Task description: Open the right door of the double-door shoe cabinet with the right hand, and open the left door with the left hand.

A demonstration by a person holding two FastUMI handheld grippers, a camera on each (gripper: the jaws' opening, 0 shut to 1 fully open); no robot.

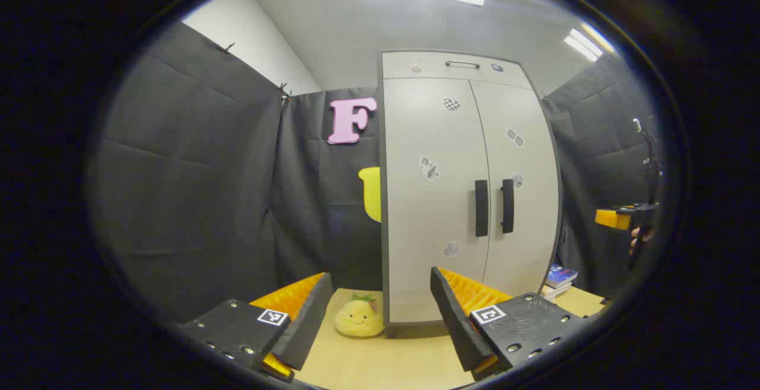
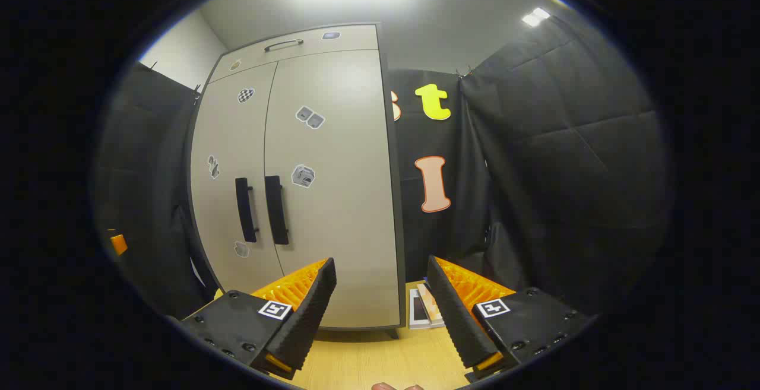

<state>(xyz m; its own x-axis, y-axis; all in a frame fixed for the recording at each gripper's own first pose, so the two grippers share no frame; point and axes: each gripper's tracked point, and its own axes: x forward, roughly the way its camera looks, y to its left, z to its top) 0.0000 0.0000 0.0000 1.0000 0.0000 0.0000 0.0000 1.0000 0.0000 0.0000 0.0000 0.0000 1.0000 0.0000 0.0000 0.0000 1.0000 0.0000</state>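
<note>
Both grippers, left [image 1: 380, 313] and right [image 2: 380, 307], are hovering with jaws apart and empty above the bench [image 1: 392, 360], the shoe cabinet [image 1: 469, 188] standing far ahead, both doors closed. I judge the right gripper should be closing squarely on the right handle [image 2: 276, 209] and pulling outward. Counting: two doors, two handles, one plush toy [image 1: 358, 317].

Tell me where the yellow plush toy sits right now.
In the left gripper view, the yellow plush toy sits on the wooden table at the shoe cabinet's lower left corner, against the black cloth wall.
</note>
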